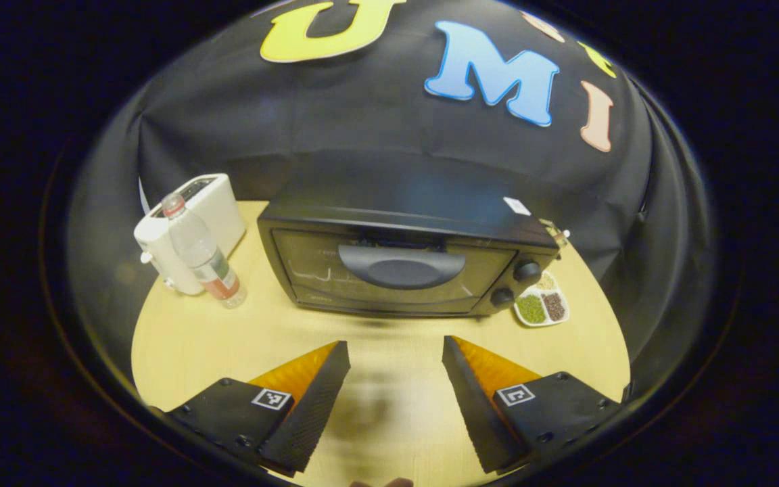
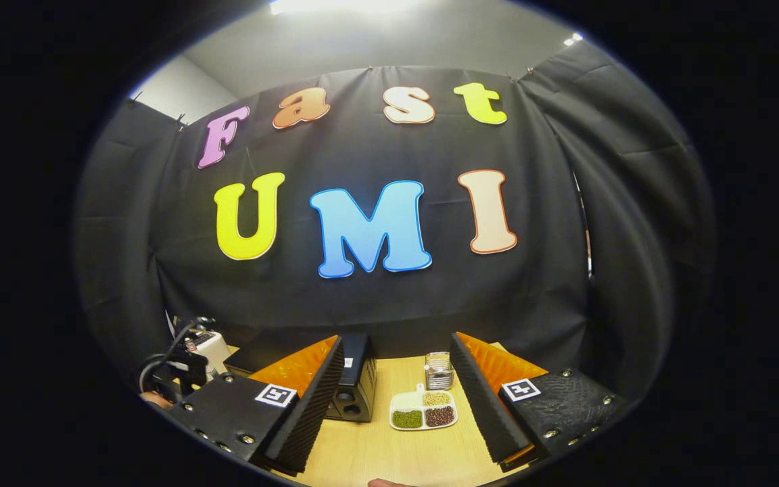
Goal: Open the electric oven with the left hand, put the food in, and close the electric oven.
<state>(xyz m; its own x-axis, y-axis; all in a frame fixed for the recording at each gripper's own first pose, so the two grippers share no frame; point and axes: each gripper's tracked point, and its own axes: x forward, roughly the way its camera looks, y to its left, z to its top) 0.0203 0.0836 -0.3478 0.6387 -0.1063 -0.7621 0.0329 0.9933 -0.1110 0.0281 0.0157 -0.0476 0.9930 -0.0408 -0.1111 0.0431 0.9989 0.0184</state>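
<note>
A black electric oven (image 1: 399,260) stands on the round wooden table (image 1: 227,338), its door shut, a curved handle (image 1: 399,265) at the door's upper middle and two knobs (image 1: 527,272) at the right. My left gripper (image 1: 395,352) hovers open in front of the door, empty, a short way from it. To the oven's right lies a white divided dish of beans (image 1: 542,306). In the right gripper view that dish (image 2: 423,410) sits ahead between the fingers of my open, empty right gripper (image 2: 396,352), with the oven's right end (image 2: 356,379) to the left.
A white toaster (image 1: 193,226) and a clear plastic bottle (image 1: 203,253) stand left of the oven. A small clear container (image 2: 439,370) stands behind the dish. The other gripper with its cable (image 2: 173,368) shows at the left of the right gripper view.
</note>
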